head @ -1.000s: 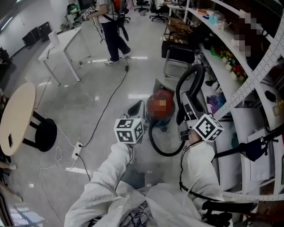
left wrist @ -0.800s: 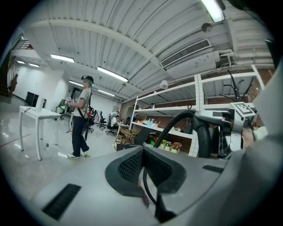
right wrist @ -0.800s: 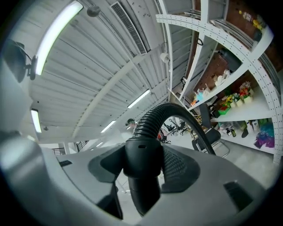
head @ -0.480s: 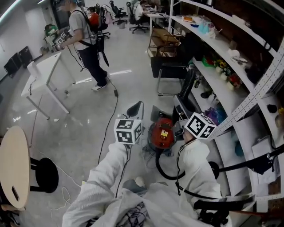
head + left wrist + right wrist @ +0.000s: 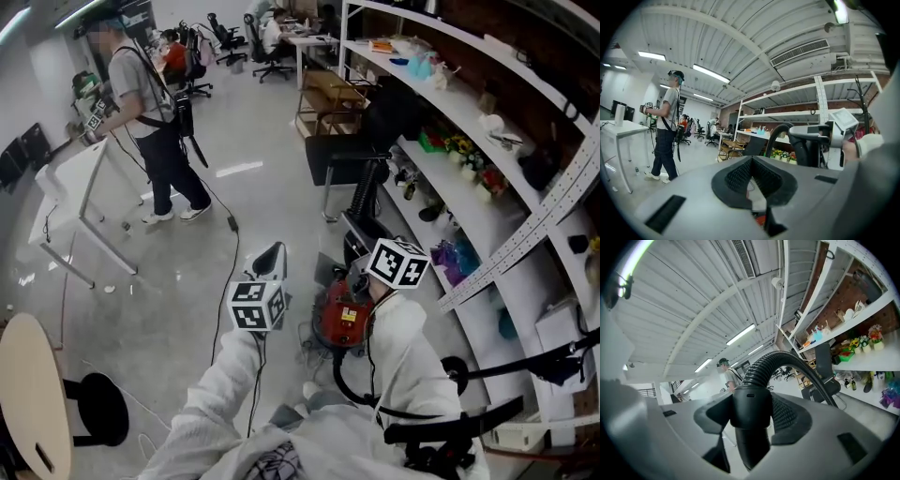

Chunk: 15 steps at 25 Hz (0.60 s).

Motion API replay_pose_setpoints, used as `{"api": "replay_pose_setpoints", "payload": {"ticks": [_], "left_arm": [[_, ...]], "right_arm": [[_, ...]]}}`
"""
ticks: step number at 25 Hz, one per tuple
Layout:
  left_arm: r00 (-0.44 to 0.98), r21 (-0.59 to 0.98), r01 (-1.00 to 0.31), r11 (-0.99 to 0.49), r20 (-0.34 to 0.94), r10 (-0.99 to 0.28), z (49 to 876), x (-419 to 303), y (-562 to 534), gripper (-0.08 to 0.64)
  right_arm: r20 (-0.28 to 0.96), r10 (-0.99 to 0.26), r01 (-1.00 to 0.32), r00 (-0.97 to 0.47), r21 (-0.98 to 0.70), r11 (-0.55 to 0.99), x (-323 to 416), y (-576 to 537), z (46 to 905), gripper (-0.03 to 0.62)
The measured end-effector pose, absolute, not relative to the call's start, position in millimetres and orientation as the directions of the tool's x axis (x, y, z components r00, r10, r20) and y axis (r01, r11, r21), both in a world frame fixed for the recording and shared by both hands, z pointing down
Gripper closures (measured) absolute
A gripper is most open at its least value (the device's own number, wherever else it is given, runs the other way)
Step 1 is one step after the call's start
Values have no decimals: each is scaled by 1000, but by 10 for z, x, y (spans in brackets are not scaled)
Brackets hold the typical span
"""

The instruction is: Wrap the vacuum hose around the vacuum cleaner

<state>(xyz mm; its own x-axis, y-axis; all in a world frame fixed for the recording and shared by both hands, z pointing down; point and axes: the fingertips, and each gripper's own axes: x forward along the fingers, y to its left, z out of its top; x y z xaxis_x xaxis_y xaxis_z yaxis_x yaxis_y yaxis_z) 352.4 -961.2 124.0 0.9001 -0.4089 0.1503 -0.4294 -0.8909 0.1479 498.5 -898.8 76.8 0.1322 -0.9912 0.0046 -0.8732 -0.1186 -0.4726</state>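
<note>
The red vacuum cleaner [image 5: 342,319] sits on the floor just ahead of me, between my two arms. Its black ribbed hose [image 5: 362,199] rises behind it, and a loop of the hose [image 5: 345,382] lies on the floor near my right arm. My right gripper [image 5: 360,246] [image 5: 750,405] is shut on the hose's smooth black end cuff [image 5: 751,408], with the ribbed hose [image 5: 787,359] arching away to the right. My left gripper [image 5: 270,256] [image 5: 751,163] is held left of the vacuum, shut with nothing in it. In the left gripper view the hose [image 5: 774,136] shows beside the right gripper.
A person [image 5: 150,127] stands at a white table [image 5: 66,192] at the far left, and a cable [image 5: 223,258] trails from there across the floor. A black chair [image 5: 339,161] and long shelves [image 5: 469,117] line the right side. A round wooden table [image 5: 26,394] and a black stool [image 5: 94,411] stand at the near left.
The right gripper has carried the hose end from the vacuum's right to above and behind it. The head view has swung up the room. The left gripper has stayed left of the vacuum.
</note>
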Motion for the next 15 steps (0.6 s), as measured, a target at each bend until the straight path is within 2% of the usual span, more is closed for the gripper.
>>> {"api": "replay_pose_setpoints", "payload": {"ticks": [6, 15], "left_arm": [[871, 127, -482, -867, 178, -458, 1340, 3581, -10223, 558], [813, 133, -566, -813, 250, -525, 1798, 3301, -10649, 558]], "right_arm": [[83, -996, -853, 36, -516, -74, 5080, -9871, 1224, 351], [195, -961, -820, -198, -570, 53, 4280, -10838, 2015, 351]]}}
